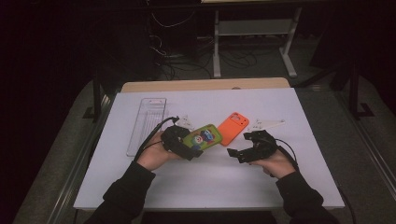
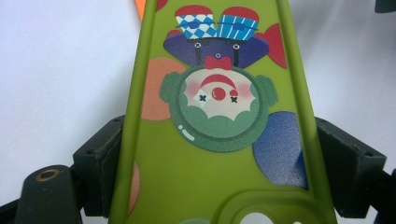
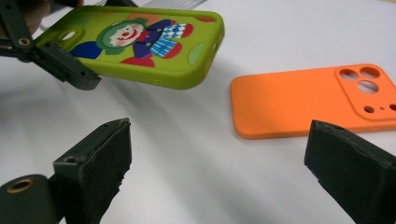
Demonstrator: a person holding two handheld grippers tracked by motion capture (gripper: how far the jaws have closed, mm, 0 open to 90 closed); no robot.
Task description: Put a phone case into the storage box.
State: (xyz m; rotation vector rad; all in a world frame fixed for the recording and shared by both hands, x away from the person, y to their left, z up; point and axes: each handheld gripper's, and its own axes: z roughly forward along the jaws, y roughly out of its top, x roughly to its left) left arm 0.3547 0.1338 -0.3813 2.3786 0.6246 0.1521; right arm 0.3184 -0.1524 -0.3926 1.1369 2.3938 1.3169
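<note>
A green phone case (image 1: 203,136) with a clown picture is held off the white table, and my left gripper (image 1: 183,145) is shut on its two long edges near the camera cut-out. In the left gripper view the case (image 2: 215,121) runs up between both black pads (image 2: 100,163). An orange phone case (image 1: 233,128) lies flat on the table just to its right. My right gripper (image 1: 237,153) stands open, jaws wide apart with nothing between them, pointing toward both cases. From the right gripper view, the green case (image 3: 140,44) hangs at upper left and the orange case (image 3: 308,100) lies ahead to the right.
A clear plastic tray (image 1: 147,123) lies at the table's left. Two flat white brackets (image 1: 266,124) lie behind the cases. The white table top (image 1: 210,179) rests on a wooden table; desk legs and cables stand on the floor beyond.
</note>
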